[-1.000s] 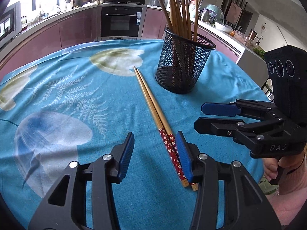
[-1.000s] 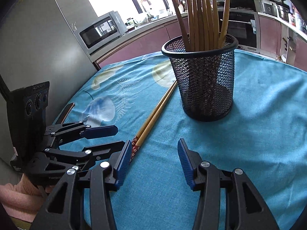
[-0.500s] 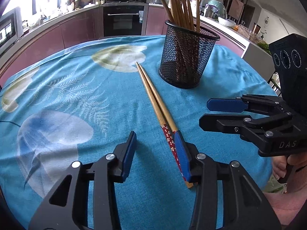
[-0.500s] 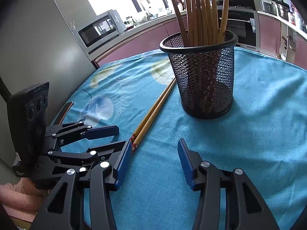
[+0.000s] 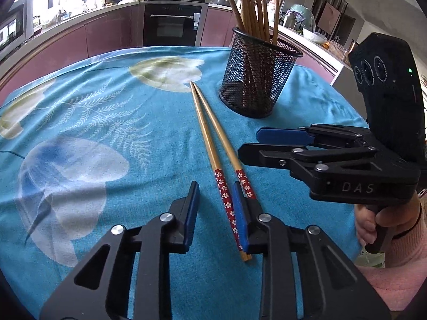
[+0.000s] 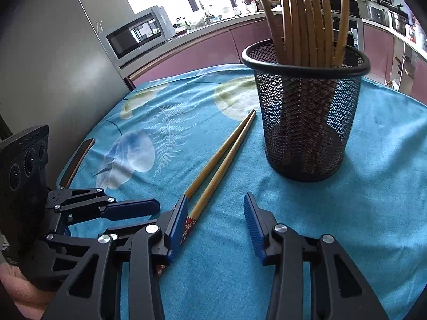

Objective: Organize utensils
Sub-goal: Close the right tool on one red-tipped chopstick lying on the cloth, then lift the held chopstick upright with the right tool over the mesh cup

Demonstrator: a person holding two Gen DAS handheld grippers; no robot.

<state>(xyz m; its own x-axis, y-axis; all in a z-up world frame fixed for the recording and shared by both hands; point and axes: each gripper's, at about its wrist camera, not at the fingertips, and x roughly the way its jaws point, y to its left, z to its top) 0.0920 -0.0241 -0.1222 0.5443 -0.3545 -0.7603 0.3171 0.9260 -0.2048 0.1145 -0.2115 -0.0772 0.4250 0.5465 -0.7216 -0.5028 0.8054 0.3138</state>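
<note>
Two wooden chopsticks (image 5: 213, 138) with red flowered ends lie side by side on the blue tablecloth; they also show in the right wrist view (image 6: 221, 157). A black mesh holder (image 5: 260, 80) with several chopsticks upright stands beyond them, and shows in the right wrist view (image 6: 307, 117). My left gripper (image 5: 216, 200) is open, low over the table, with one chopstick's red end between its jaws and the other under its right finger. My right gripper (image 6: 214, 213) is open and empty beside the chopsticks; it shows side-on in the left wrist view (image 5: 269, 144).
The round table (image 5: 80, 122) is covered by a blue cloth with leaf and jellyfish prints. Kitchen counters, an oven (image 5: 170, 24) and a microwave (image 6: 138, 34) stand behind. A fridge (image 6: 53, 53) is close to the table's edge.
My left gripper has shifted right and forward, so one chopstick's red end now lies between its jaws. My right gripper has moved closer to the chopsticks and the holder.
</note>
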